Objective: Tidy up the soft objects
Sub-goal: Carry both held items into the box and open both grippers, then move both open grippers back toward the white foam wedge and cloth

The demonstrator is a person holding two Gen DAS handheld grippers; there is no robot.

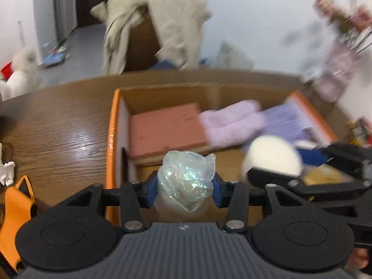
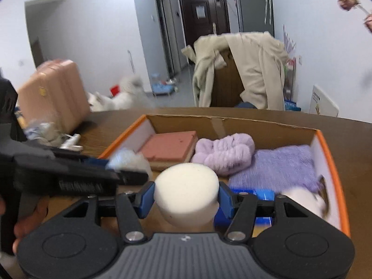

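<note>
My left gripper [image 1: 185, 190] is shut on a crumpled clear plastic wad [image 1: 186, 174], held over the near left corner of an orange-rimmed cardboard box [image 1: 111, 134]. My right gripper [image 2: 186, 200] is shut on a white round foam sponge [image 2: 186, 186] over the box's near side. Inside the box lie a pink sponge block [image 2: 169, 146], a lilac fluffy bundle [image 2: 225, 153], a purple knitted cloth [image 2: 281, 165], a blue pack [image 2: 262, 195] and a white soft thing [image 2: 307, 200]. The two grippers are side by side, the left one [image 2: 125, 174] just left of the sponge.
The box stands on a brown wooden table [image 1: 58, 127]. A pink suitcase [image 2: 53, 93] is at the table's left, a vase of flowers [image 1: 337, 69] at its far right. Behind the table stands a chair draped with a beige coat [image 2: 244, 74]. A white dog [image 2: 121, 97] is on the floor.
</note>
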